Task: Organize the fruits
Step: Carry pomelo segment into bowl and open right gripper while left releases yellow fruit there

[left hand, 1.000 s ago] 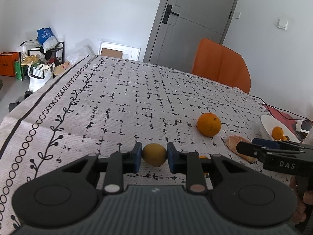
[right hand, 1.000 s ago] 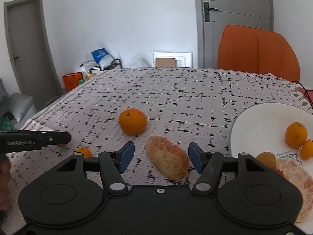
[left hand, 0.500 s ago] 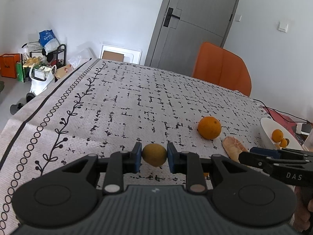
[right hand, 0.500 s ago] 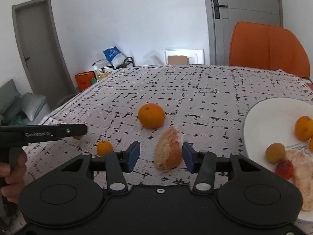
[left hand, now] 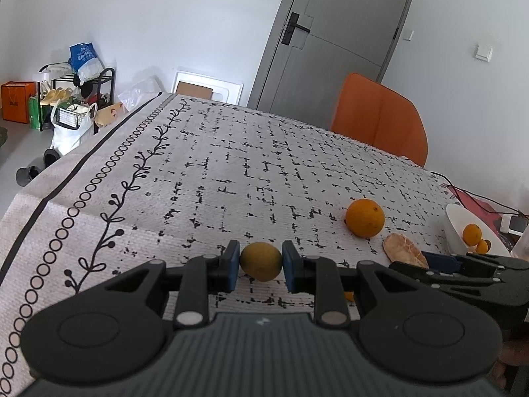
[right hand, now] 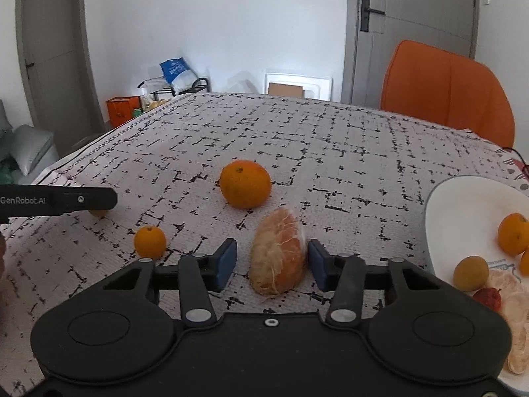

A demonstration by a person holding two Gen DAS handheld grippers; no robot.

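My left gripper (left hand: 260,266) is shut on a small yellow-green round fruit (left hand: 260,260) and holds it just above the patterned tablecloth. My right gripper (right hand: 272,264) is open, its jaws on either side of a peeled citrus segment (right hand: 277,256) lying on the cloth, with gaps on both sides. A large orange (right hand: 245,183) lies beyond the segment; it also shows in the left wrist view (left hand: 365,217). A small mandarin (right hand: 149,241) lies to the left. A white plate (right hand: 463,205) at the right holds several fruits and peeled segments.
An orange chair (right hand: 446,92) stands at the table's far right side. The left gripper's body (right hand: 56,200) reaches in from the left in the right wrist view. Bags and a shoe rack (left hand: 72,99) stand on the floor past the table's left edge.
My left gripper has lifted a little with the yellow-green fruit. My right gripper has moved forward around the peeled segment and its jaws have narrowed towards it.
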